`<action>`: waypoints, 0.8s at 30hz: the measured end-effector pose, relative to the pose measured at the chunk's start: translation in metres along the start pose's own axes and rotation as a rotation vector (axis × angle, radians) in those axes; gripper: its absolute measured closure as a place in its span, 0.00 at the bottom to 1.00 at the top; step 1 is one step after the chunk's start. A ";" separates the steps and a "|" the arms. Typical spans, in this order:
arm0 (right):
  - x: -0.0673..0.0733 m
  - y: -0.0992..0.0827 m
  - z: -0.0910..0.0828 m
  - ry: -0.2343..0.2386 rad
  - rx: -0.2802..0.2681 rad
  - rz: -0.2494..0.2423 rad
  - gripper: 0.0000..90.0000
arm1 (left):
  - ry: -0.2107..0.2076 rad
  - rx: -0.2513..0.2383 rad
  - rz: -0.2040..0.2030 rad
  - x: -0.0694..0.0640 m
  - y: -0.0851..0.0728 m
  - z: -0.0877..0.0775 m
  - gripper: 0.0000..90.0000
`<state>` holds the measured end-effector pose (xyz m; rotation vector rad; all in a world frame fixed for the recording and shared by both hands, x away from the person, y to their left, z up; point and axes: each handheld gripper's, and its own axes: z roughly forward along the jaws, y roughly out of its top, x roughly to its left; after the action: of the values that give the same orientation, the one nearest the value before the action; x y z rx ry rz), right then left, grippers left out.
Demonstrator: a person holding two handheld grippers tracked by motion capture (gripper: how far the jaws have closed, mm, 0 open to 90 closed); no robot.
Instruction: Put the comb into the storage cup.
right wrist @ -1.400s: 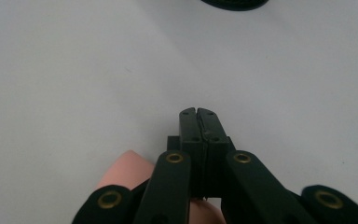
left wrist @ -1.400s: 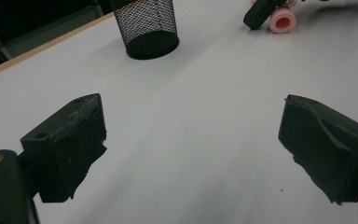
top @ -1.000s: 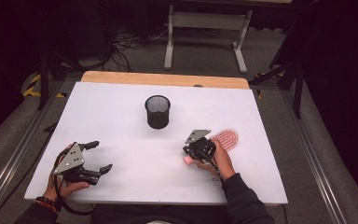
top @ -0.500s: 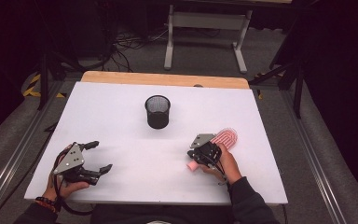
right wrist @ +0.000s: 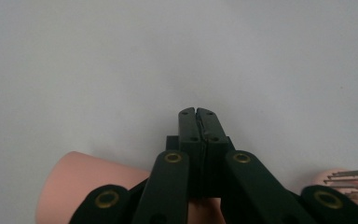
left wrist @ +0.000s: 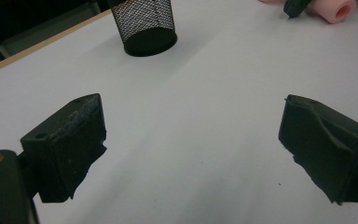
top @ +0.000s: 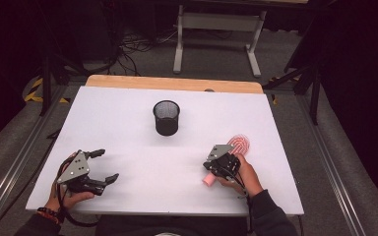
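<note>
We find the right gripper [top: 215, 168] pinching the pink hairbrush [top: 229, 155] near right, the mesh cup [top: 166, 117] unfilled, and the left gripper [top: 105, 165] spread wide, idle.

Black claws [right wrist: 196, 114] with brass-ringed screws, grey three-cornered top plates [top: 74, 167], dark sleeves [top: 270, 216], beaded wristband [top: 47, 213].
</note>
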<state>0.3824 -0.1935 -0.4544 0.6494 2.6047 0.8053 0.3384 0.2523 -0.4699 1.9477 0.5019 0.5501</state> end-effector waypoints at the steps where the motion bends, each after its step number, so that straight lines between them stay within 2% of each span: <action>1: 0.000 -0.001 -0.001 0.000 0.001 0.000 1.00 | 0.000 0.000 0.000 0.000 0.000 0.000 0.09; 24: -0.006 -0.029 -0.023 -0.035 0.020 0.006 0.96 | -0.002 0.005 -0.001 0.000 0.000 0.001 0.09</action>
<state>0.3677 -0.2279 -0.4522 0.6714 2.5835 0.7637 0.3391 0.2515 -0.4708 1.9525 0.5040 0.5467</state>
